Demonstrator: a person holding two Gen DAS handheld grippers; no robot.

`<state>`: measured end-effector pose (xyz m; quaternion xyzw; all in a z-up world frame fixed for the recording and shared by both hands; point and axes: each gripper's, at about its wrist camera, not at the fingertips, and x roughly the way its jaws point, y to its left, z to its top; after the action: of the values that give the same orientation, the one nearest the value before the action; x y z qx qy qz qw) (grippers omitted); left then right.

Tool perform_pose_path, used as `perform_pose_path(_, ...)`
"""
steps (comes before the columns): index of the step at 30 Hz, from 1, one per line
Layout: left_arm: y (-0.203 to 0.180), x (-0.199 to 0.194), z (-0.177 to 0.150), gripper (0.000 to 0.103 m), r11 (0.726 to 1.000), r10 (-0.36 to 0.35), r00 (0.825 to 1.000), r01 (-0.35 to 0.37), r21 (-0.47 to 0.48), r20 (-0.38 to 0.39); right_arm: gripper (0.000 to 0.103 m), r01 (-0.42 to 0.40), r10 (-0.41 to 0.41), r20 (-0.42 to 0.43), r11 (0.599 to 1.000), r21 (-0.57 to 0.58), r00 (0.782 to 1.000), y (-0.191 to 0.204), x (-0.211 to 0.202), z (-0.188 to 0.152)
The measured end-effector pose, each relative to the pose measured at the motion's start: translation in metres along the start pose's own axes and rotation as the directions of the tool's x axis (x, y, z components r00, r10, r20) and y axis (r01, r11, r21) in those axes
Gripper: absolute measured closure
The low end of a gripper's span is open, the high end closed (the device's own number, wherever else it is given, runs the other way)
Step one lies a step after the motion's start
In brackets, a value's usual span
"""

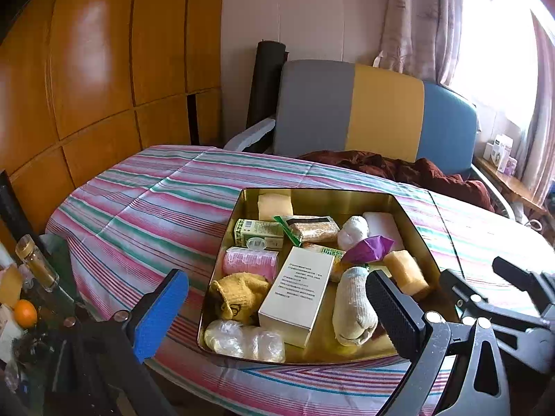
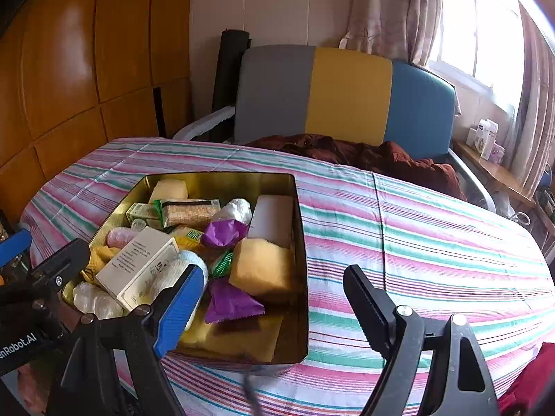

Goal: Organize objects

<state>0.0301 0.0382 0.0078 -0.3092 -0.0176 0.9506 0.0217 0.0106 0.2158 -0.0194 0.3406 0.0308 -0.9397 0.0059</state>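
both grippers, left & right, spread wide, empty; tin contents partly hidden.

Striped tablecloth, tricolour chair, orange.

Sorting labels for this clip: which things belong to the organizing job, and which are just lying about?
Job: gold tin, white box, sock, sponge, purple wrapper, pink roller.
Lying about: orange, bottle, chair, red cloth.
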Motion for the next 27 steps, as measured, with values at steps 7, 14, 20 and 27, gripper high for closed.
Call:
perform_pose_path(7,0.001,0.006,0.000,0.000,1.000,-0.006,1.000,0.006,-0.011,-0.022,0.019,-0.006,0.006,-0.013,1.000,-0.006,1.000,0.003,0.004,-0.003)
perform_pose_path(14,0.002,0.008,-0.002,0.000,1.000,-0.006,0.999,0.006,-0.009,-0.033,0.019,-0.012,0.012,-0.019,1.000,-0.006,1.000,0.003,0.006,-0.004)
perform_pose_path(20,0.002,0.010,-0.003,0.000,1.000,0.004,0.999,-0.004,-0.005,-0.035,0.019,-0.017,0.017,-0.027,1.000,-0.007,0.999,0.004,0.008,-0.005)
perform_pose_path(27,0.002,0.011,-0.004,0.000,1.000,0.021,0.999,-0.021,-0.005,-0.026,0.019,-0.023,0.023,-0.032,1.000,-0.013,0.999,0.006,0.010,-0.006)
